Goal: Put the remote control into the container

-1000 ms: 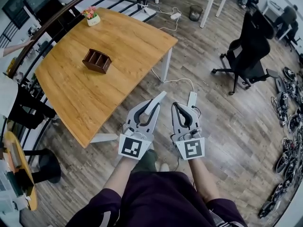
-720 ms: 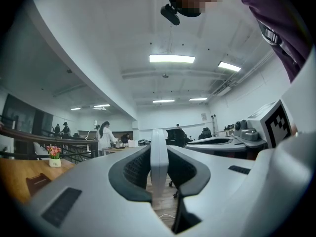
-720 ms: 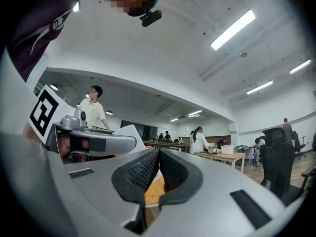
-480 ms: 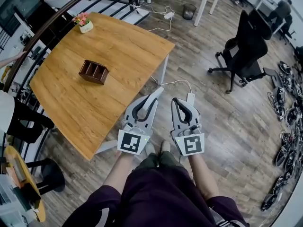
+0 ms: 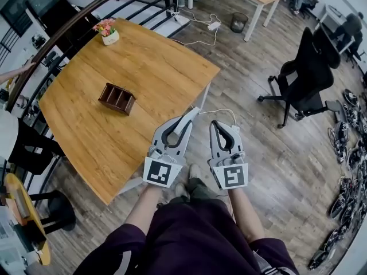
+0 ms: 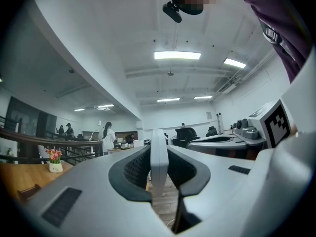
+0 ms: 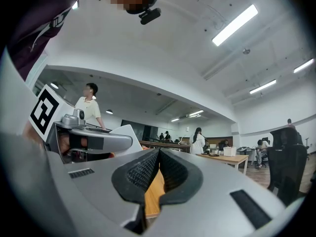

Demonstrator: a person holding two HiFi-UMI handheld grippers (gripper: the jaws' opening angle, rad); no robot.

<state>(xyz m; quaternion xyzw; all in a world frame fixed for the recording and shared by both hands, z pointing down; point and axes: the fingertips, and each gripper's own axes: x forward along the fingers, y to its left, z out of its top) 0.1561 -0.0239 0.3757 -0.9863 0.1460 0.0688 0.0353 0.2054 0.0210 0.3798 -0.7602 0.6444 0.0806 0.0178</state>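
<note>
In the head view, a wooden table (image 5: 143, 62) is seen at the upper left. The brown container (image 5: 117, 98) stands on it, set well in from the edges, with its compartments facing up. A flower pot (image 5: 108, 31) is placed near the table's far edge, well apart from the container. Where the remote lies cannot be told from any view. The left gripper (image 5: 192, 116) and right gripper (image 5: 215, 126) are held side by side above the wood floor (image 5: 258, 153), just off the table's near edge and well apart from the container. Each is drawn together at the tips. A black chair (image 5: 307, 76) stands at the right.

In the left gripper view, the left gripper (image 6: 159, 147) is shown pressed together, with nothing between its jaws. The flower pot (image 6: 55, 164) and a strip of table (image 6: 10, 179) are seen at the far left, and the right gripper's marker cube (image 6: 269, 125) at the right.

In the right gripper view, the right gripper (image 7: 158, 154) is likewise closed at the tips, with nothing gripped. Table wood (image 7: 154, 194) is glimpsed through the gap lower down. The left gripper (image 7: 84, 139) is seen at the left.
</note>
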